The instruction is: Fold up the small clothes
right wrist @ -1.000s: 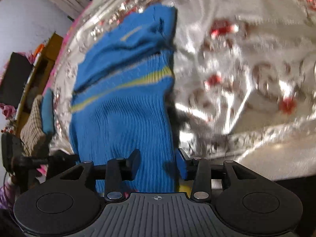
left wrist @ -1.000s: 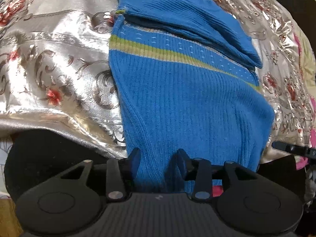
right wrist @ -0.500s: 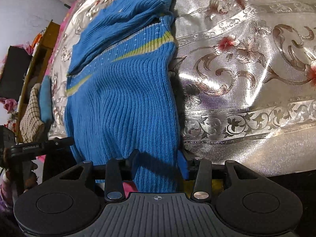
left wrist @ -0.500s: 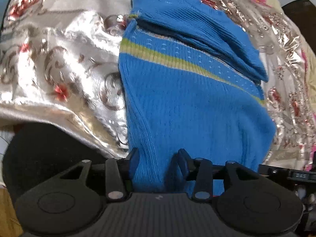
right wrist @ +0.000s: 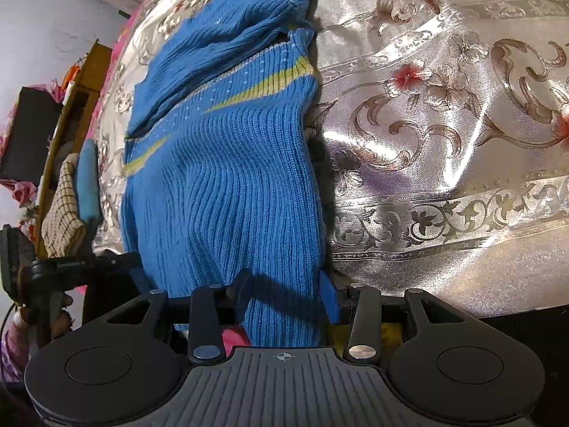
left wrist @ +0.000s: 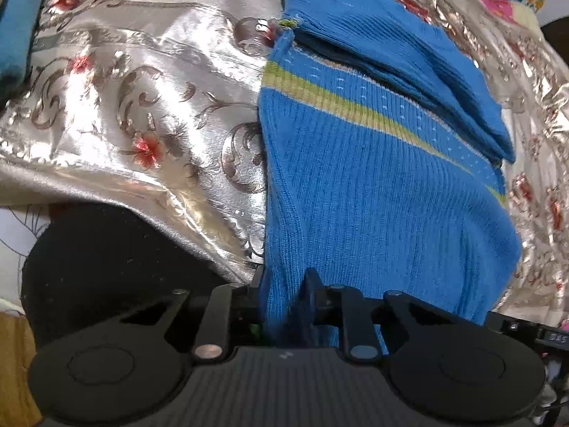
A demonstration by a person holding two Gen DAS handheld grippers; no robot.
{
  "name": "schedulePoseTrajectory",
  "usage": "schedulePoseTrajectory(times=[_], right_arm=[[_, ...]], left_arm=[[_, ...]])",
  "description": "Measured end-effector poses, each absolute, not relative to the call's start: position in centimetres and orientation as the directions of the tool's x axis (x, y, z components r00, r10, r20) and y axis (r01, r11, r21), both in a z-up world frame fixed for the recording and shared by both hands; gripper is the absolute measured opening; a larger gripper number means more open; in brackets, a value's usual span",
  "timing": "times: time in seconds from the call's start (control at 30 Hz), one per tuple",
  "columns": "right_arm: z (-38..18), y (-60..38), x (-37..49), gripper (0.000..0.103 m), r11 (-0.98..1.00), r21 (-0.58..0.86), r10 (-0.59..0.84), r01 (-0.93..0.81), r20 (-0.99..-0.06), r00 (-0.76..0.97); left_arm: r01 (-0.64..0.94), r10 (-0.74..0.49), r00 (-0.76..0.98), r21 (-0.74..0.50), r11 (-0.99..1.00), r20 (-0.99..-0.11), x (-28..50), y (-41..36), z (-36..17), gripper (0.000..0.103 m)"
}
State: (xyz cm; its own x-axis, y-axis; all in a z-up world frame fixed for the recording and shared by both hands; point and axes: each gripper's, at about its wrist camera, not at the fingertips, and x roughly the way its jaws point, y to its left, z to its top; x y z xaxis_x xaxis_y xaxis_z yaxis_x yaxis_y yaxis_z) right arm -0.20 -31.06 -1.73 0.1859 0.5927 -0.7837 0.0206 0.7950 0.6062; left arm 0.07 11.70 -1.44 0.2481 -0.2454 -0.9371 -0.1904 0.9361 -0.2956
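A blue ribbed sweater (left wrist: 373, 185) with a yellow-green stripe lies on a shiny floral bedspread (left wrist: 142, 106), its sleeve folded across the top. Its lower hem hangs over the bed's near edge. My left gripper (left wrist: 284, 284) is at the hem's left corner, and its jaws are closing with the knit bunched between the pads. In the right wrist view the sweater (right wrist: 220, 178) runs down to my right gripper (right wrist: 286, 291) at the hem's right corner. That gripper's jaws stand apart, with the fabric lying flat between them.
The bedspread (right wrist: 444, 142) stretches wide to the right of the sweater. A checked cloth (right wrist: 62, 210) and a blue cloth (right wrist: 87, 178) sit at the bed's left edge, beside a wooden shelf (right wrist: 71, 106). A dark gap shows below the bed's near edge (left wrist: 106, 256).
The left gripper's fingers have drawn together on the hem, gathering the knit between them. The right wrist view has steadied from a blur, with its jaws unchanged.
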Motion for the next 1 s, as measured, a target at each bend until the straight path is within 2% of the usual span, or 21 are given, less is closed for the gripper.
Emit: schedulePoseTrajectory(times=[0.23,0.3,0.33,0.37,0.43,0.6,0.7,0.87,1.0], right_arm=[[-2.1,-30.7,0.1,0.042,0.796,0.605,0.593,0.018,-0.786,0.172],[-2.2,-30.8,0.1,0.036,0.790,0.613,0.599,0.030,-0.781,0.176],[-2.3,-31.0,0.1,0.022,0.780,0.624,0.608,0.042,-0.773,0.178],[-2.5,-31.3,0.1,0.012,0.764,0.643,0.625,0.059,-0.760,0.179],[-2.6,-32.1,-0.1,0.012,0.710,0.698,0.673,0.093,-0.712,0.202],[-1.0,-33.6,-0.3,0.011,0.539,0.835,0.771,0.110,-0.542,0.334],[0.4,-34.0,0.7,0.011,0.462,0.881,0.789,0.101,-0.461,0.406],[2.9,-33.7,4.8,0.011,0.392,0.918,0.787,0.053,-0.364,0.497],[3.6,-33.5,9.8,0.011,0.372,0.927,0.758,0.046,-0.332,0.562]], left_arm=[[-0.170,-0.226,0.201,-0.261,0.950,-0.953,0.8,10.3,-2.0,0.026],[-0.163,-0.260,0.194,-0.292,0.942,-0.946,0.7,10.4,-2.1,0.018],[-0.163,-0.274,0.191,-0.306,0.938,-0.943,0.7,10.7,-2.2,0.017],[-0.165,-0.288,0.194,-0.321,0.933,-0.938,0.5,10.9,-2.1,0.016],[-0.176,-0.336,0.218,-0.375,0.910,-0.916,0.3,11.7,-1.6,0.015],[-0.189,-0.524,0.344,-0.604,0.774,-0.779,0.3,13.9,0.3,0.015],[-0.182,-0.595,0.399,-0.696,0.694,-0.698,1.3,14.6,0.9,0.014],[-0.159,-0.665,0.500,-0.814,0.559,-0.554,4.6,16.0,1.9,0.012],[-0.142,-0.666,0.585,-0.867,0.477,-0.462,8.4,17.9,2.2,0.012]])
